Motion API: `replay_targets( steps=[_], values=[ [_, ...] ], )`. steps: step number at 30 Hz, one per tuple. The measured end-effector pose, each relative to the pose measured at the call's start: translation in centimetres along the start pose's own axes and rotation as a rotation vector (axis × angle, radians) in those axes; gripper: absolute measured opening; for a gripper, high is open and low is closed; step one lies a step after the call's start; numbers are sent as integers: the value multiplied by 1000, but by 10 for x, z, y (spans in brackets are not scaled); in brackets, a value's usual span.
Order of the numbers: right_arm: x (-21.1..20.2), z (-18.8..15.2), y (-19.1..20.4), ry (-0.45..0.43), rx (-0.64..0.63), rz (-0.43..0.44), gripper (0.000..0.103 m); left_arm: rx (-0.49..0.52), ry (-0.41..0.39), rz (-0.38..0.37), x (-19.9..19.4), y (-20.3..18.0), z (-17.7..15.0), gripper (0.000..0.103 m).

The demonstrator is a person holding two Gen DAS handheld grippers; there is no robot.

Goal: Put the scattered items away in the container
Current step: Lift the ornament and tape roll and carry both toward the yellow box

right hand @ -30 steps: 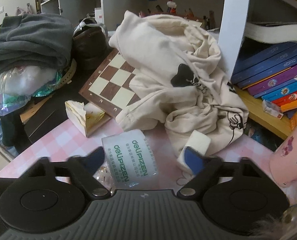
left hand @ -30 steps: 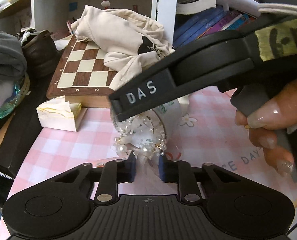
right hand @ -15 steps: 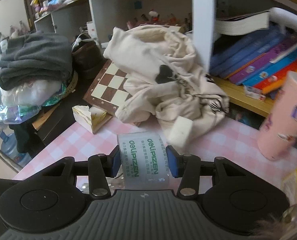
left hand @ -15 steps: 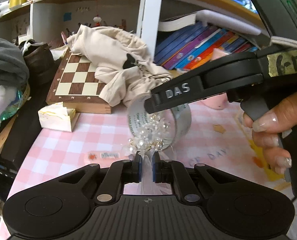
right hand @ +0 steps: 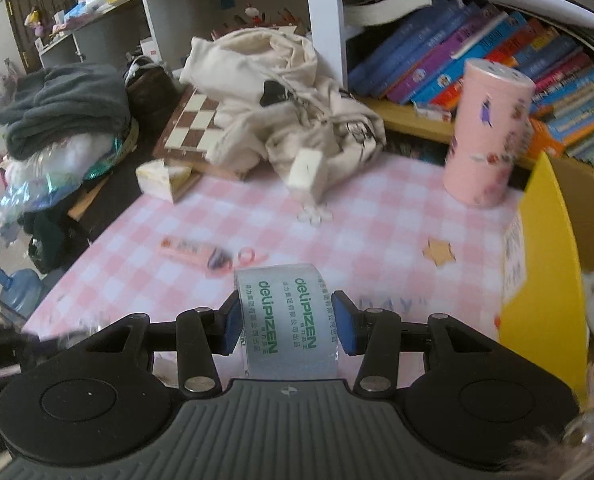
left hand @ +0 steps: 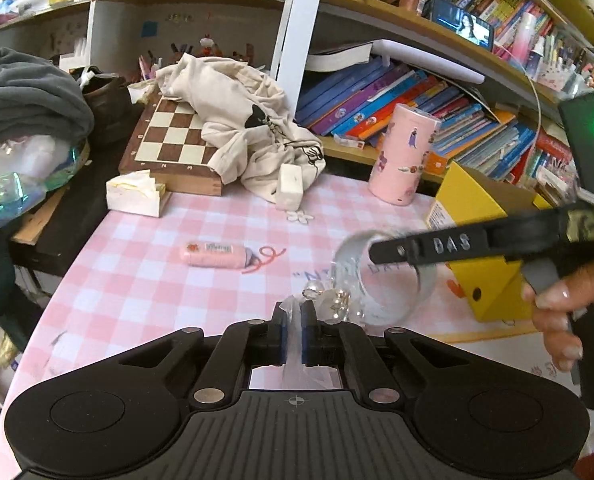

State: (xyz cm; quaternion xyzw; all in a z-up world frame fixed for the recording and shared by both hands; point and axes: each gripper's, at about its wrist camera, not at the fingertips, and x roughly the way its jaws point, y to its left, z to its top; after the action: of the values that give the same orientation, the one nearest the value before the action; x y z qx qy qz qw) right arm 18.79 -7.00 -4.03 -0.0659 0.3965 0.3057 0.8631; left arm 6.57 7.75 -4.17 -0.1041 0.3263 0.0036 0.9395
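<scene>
My left gripper is shut on a clear plastic wrapper with a pearl-bead ornament, held above the pink checked tablecloth. My right gripper is shut on a roll of clear tape printed with green letters; the roll also shows in the left wrist view, lifted off the table beside the beads. A yellow cardboard box stands open at the right, also in the right wrist view. A pink tube with a red loop lies on the cloth.
A pink cylinder tin stands at the back near bookshelves. A white eraser block, a cream cloth bag, a chessboard and a tissue pack crowd the back left. Dark clothes pile at left.
Both grippers closed and rose back from the table: the left on the bead wrapper, the right on the tape roll. Both have swung right, bringing the yellow box into view.
</scene>
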Motion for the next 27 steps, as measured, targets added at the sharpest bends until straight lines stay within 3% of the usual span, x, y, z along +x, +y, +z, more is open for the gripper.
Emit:
replay_targets(
  steps=[11, 27],
  values=[
    [-46, -57, 15, 18, 52, -5, 44, 36, -31, -18, -38, -10, -12, 4],
    [-96, -91, 28, -47, 77, -70, 44, 60, -43, -49, -72, -15, -32, 4]
  ],
)
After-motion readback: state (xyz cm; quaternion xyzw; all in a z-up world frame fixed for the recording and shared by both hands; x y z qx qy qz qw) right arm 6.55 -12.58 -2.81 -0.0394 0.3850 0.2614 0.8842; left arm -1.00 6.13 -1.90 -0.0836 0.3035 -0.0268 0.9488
